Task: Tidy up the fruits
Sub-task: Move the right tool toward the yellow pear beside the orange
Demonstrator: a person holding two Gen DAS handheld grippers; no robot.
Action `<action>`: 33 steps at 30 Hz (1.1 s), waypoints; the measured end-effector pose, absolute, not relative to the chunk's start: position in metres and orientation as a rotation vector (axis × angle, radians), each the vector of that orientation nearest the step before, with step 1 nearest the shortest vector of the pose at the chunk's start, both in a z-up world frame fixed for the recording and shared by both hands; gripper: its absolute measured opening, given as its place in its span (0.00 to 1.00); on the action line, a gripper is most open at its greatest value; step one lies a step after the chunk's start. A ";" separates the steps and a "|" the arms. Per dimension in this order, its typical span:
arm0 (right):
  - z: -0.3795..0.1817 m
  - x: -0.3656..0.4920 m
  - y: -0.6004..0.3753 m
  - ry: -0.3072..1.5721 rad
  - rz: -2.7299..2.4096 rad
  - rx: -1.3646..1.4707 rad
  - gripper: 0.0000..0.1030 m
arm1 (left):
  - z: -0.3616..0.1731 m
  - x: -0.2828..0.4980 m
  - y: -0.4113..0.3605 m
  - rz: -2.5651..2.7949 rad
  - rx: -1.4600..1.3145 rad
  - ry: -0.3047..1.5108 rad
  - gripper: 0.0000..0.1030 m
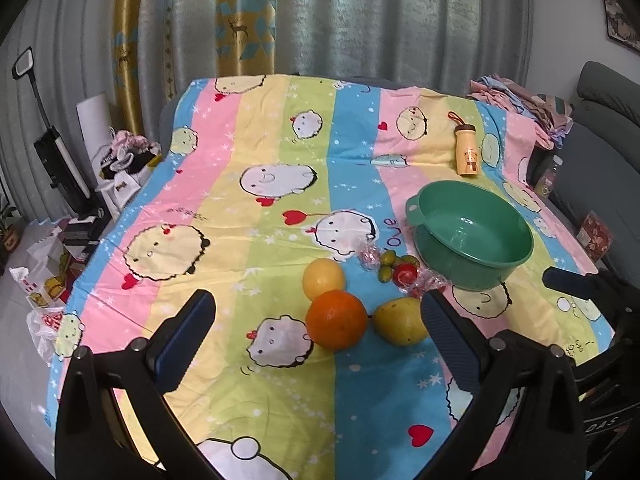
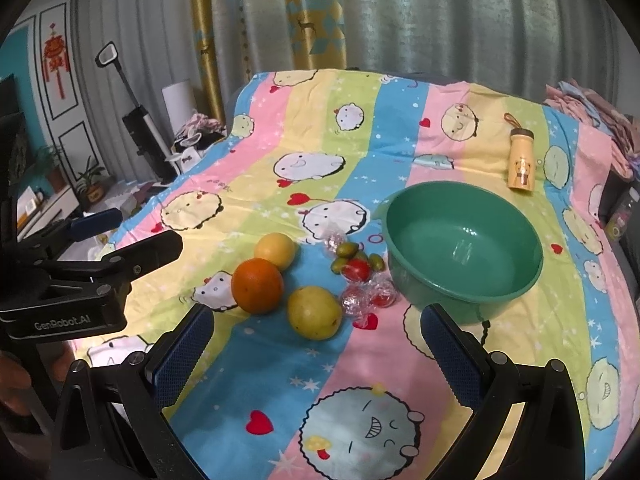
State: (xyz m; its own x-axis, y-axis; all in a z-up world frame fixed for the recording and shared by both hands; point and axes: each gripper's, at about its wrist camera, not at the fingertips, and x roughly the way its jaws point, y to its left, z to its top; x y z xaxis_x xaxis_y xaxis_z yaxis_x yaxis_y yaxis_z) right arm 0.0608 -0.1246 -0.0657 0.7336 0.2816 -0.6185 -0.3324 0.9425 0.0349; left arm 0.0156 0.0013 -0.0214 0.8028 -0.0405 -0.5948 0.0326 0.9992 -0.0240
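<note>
An orange (image 1: 337,319) (image 2: 257,286), a round yellow fruit (image 1: 323,279) (image 2: 276,250) and a yellow pear-like fruit (image 1: 401,321) (image 2: 314,312) lie on the striped cartoon cloth. Small green fruits (image 1: 387,258) (image 2: 346,249), a red tomato (image 1: 405,274) (image 2: 357,269) and wrapped pieces (image 2: 362,300) lie beside them. An empty green bowl (image 1: 474,229) (image 2: 464,246) stands to their right. My left gripper (image 1: 316,312) is open, above the cloth just short of the orange. My right gripper (image 2: 316,324) is open, just short of the pear-like fruit. The left gripper shows in the right wrist view (image 2: 132,236).
A yellow bottle (image 1: 467,151) (image 2: 521,160) lies on the cloth beyond the bowl. Folded clothes (image 1: 520,98) are piled at the far right corner. Bags and boxes (image 1: 52,256) and a floor cleaner (image 1: 60,160) stand on the floor at the left. Curtains hang behind.
</note>
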 end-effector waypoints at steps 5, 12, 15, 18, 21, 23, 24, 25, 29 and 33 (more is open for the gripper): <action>-0.071 0.065 -0.126 0.673 0.357 -0.058 1.00 | -0.029 0.023 0.003 -0.054 -0.035 0.665 1.00; -0.082 0.072 -0.128 0.673 0.379 -0.010 1.00 | -0.051 0.032 0.021 -0.213 -0.211 0.738 1.00; -0.092 0.076 -0.127 0.693 0.421 0.010 1.00 | -0.062 0.034 0.030 -0.234 -0.246 0.743 1.00; -0.103 0.081 -0.124 0.724 0.468 0.041 1.00 | -0.075 0.038 0.036 -0.208 -0.222 0.778 1.00; -0.118 0.089 -0.120 0.758 0.499 0.067 1.00 | -0.092 0.043 0.042 -0.224 -0.252 0.840 0.99; -0.125 0.093 -0.119 0.771 0.500 0.079 1.00 | -0.101 0.046 0.044 -0.259 -0.304 0.880 0.99; -0.129 0.097 -0.119 0.785 0.496 0.089 1.00 | -0.103 0.047 0.043 -0.276 -0.318 0.890 0.99; -0.134 0.100 -0.120 0.801 0.498 0.094 1.00 | -0.104 0.048 0.042 -0.296 -0.331 0.895 0.99; -0.148 0.106 -0.120 0.826 0.495 0.026 1.00 | -0.106 0.049 0.026 -0.436 -0.404 0.907 0.98; -0.158 0.115 -0.120 0.834 0.532 -0.004 1.00 | -0.110 0.057 0.009 -0.511 -0.451 0.938 0.94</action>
